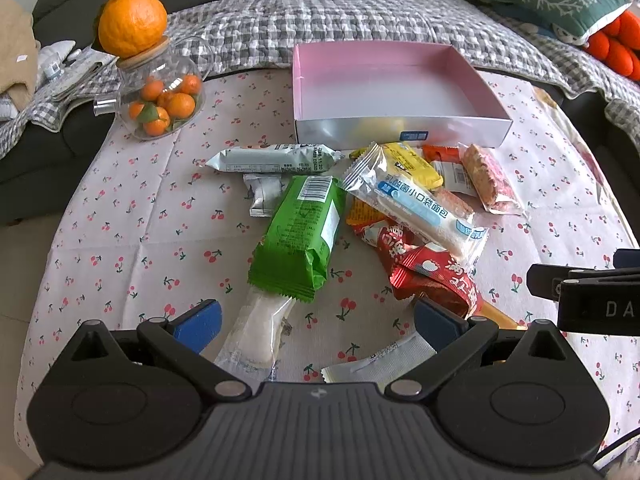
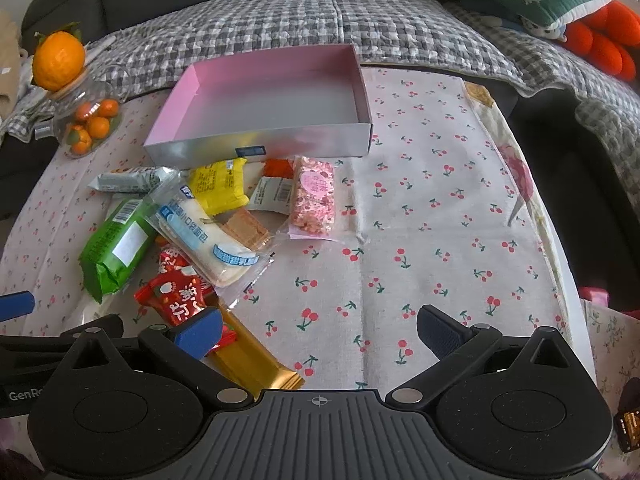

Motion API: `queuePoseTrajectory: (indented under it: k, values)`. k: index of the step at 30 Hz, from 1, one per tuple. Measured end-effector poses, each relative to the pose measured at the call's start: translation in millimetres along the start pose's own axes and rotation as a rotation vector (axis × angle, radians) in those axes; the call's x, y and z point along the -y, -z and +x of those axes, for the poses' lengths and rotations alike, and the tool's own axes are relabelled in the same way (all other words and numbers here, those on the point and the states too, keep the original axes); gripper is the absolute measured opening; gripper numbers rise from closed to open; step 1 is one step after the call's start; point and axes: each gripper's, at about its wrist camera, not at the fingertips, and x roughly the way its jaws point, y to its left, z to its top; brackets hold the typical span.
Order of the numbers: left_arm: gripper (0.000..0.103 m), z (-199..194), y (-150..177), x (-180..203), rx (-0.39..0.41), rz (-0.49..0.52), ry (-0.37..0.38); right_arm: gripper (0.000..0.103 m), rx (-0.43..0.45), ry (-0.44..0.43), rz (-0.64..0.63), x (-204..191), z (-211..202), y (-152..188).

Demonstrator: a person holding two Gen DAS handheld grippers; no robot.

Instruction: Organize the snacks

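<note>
Cherry-printed cloth [image 2: 420, 208] covered the table you worked over, with a grey checked blanket [image 1: 320, 20] on the sofa behind it. At the far side of the cloth sat the pink-lined box [image 1: 312, 80], open and with nothing visible inside, and the snacks lay heaped just in front of its near wall. A glass jar of small oranges [image 1: 160, 100] stood off to the left with one big orange [image 1: 132, 20] on its lid. In the heap, the green packet [image 1: 304, 224] lay beside the long white bread packet [image 1: 416, 204], which rested across the red packet [image 1: 424, 268]; the yellow packet [image 2: 218, 184] and the pink-speckled bar [image 2: 314, 196] lay nearest the box. Your left gripper [image 1: 316, 320] hovered over the near end of the heap with its jaws spread wide, holding nothing. Your right gripper [image 2: 320, 332] was likewise wide apart and empty over bare cloth, its left finger [image 2: 200, 330] above a gold wrapper [image 2: 256, 360].
</note>
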Motion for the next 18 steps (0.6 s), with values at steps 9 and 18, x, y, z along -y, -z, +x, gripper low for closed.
queuePoseTrajectory:
  k: [9, 18]
  values:
    - [0.103, 0.7, 1.2, 0.5, 0.001, 0.001, 0.000, 0.103, 0.001, 0.000, 0.001, -0.6, 0.0, 0.2]
    - [0.103, 1.0, 1.5, 0.5, 0.001, 0.000, 0.000, 0.103, 0.000, 0.000, 0.001, -1.1, 0.2, -0.1]
